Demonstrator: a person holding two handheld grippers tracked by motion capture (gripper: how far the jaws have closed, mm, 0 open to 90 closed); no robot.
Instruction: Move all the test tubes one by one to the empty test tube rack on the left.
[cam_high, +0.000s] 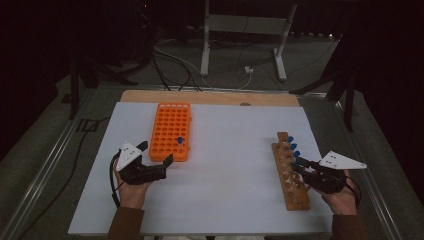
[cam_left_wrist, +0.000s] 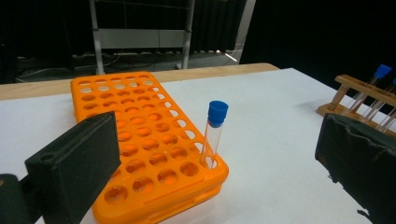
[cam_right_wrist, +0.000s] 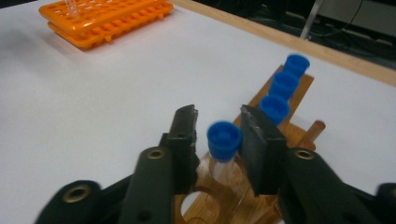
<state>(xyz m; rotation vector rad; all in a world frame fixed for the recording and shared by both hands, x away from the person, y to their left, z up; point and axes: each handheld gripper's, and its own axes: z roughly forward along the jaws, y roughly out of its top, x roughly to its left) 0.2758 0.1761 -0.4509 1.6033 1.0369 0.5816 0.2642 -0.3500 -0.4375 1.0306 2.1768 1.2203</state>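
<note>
Right gripper (cam_right_wrist: 218, 126) sits over the wooden rack (cam_high: 290, 175) at the table's right, jaws nearly closed around a blue-capped tube (cam_right_wrist: 224, 140) standing in it; slight gaps show, pad contact unclear. Left gripper (cam_high: 156, 152) is wide open, empty, at the orange rack (cam_left_wrist: 140, 140) holding one tube (cam_left_wrist: 212, 135).

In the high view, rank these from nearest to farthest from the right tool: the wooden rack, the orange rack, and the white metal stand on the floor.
1. wooden rack, directly beneath the right tool, at the table's right side.
2. orange rack, across the table to the left.
3. white metal stand, on the floor beyond the table's far edge.
</note>
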